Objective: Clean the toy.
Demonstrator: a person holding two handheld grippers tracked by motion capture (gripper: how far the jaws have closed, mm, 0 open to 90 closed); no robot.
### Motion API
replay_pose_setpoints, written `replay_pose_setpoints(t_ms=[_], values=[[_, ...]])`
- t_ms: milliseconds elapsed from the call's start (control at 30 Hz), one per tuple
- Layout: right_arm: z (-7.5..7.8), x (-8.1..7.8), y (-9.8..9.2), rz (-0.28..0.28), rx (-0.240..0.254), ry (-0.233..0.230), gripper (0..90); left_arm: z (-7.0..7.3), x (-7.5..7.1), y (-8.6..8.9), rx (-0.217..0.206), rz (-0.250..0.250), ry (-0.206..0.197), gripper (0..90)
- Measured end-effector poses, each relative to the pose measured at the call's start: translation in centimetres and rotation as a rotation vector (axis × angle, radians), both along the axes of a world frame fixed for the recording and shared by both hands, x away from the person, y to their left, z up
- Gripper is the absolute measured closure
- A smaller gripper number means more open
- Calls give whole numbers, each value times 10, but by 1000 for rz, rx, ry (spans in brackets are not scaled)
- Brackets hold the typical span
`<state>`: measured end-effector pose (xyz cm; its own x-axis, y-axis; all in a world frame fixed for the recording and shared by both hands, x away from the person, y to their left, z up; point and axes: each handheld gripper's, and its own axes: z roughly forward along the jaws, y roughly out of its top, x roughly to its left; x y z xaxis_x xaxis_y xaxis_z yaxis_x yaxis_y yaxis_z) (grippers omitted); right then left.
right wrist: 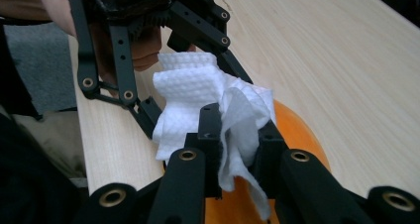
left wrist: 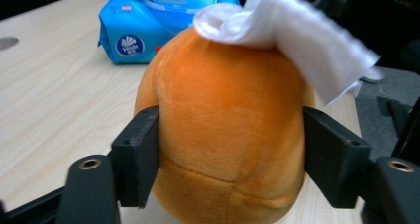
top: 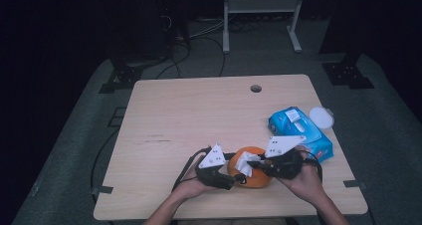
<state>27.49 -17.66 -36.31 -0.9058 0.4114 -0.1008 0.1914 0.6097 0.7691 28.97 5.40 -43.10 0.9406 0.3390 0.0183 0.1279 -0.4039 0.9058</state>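
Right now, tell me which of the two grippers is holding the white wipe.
The right gripper: its jaws pinch the white wipe on top of the orange plush ball, while the left gripper clamps the ball's sides.

The toy's point(left wrist: 223, 135) base is cut off at the left gripper view's bottom edge. The wipe point(left wrist: 297, 30) hides its top there, its upper part running off frame. Pack point(left wrist: 148, 23) print: too small to read.

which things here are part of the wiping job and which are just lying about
In use: orange plush toy, white wipe, left gripper clamping the toy, right gripper pinching the wipe.
Lying about: blue wipes pack, white lid.
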Motion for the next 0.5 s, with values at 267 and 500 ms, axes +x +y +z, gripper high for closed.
replay_pose_setpoints(t_ms=[267, 500], values=[[-1, -8, 25, 38, -37, -33, 780, 5, -12, -11, 59, -23, -80, 314], [-1, 5, -5, -36, 9, 2, 780, -2, -7, -2, 69, -30, -51, 309]])
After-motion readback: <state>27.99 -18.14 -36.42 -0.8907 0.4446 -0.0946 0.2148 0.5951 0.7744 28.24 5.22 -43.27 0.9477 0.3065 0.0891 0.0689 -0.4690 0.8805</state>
